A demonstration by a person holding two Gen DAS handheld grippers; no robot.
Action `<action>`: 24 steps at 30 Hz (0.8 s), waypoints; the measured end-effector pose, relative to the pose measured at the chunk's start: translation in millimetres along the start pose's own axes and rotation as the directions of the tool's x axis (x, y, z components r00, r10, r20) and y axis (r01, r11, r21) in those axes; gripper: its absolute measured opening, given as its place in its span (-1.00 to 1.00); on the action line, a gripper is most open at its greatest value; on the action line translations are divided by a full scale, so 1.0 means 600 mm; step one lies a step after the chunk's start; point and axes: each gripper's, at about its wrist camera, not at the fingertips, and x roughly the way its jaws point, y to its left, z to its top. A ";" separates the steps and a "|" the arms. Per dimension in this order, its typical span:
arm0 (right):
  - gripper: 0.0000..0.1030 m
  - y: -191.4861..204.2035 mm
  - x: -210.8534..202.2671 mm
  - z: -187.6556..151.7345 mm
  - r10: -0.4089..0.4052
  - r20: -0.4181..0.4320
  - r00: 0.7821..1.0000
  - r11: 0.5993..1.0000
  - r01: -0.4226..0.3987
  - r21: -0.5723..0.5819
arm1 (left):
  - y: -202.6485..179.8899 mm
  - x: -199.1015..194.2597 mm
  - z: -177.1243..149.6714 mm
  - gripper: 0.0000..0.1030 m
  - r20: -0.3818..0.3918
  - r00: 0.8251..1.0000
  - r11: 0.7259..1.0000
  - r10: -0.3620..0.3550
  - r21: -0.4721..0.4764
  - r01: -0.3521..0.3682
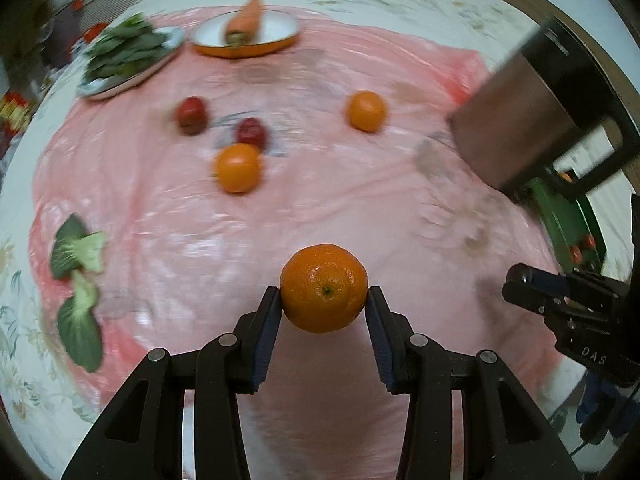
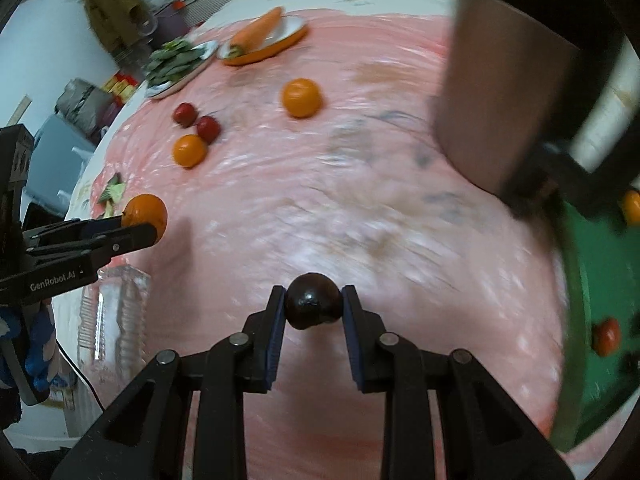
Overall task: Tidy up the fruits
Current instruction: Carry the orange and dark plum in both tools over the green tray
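My left gripper (image 1: 324,300) clamps one dimpled, round orange (image 1: 324,287) above the glossy, wrinkled pink sheet (image 1: 320,208). My right gripper (image 2: 313,306) pinches one smooth, dark, round fruit (image 2: 313,305). On the sheet I count two loose oranges, one near (image 1: 237,168) and one farther (image 1: 366,111), plus two small red fruits (image 1: 251,132). A tapered carrot (image 1: 244,20) lies in an orange-rimmed dish (image 1: 280,42); leafy greens (image 1: 124,46) fill one plate. The green tray (image 2: 600,272) holds some more fruit.
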 end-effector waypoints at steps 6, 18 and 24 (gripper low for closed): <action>-0.75 -0.069 -0.051 -0.031 -0.046 0.022 0.999 0.996 0.045 0.071 | -0.098 0.006 0.004 -0.27 -0.020 0.999 0.995 -0.046 0.093 0.047; -0.75 -0.243 -0.151 -0.097 -0.172 0.061 0.983 0.957 0.153 0.246 | -0.313 0.030 0.004 -0.27 -0.069 0.985 0.945 -0.155 0.281 0.168; -0.75 -0.319 -0.178 -0.123 -0.218 0.060 0.974 0.931 0.190 0.311 | -0.404 0.041 -0.001 -0.27 -0.100 0.976 0.913 -0.195 0.345 0.218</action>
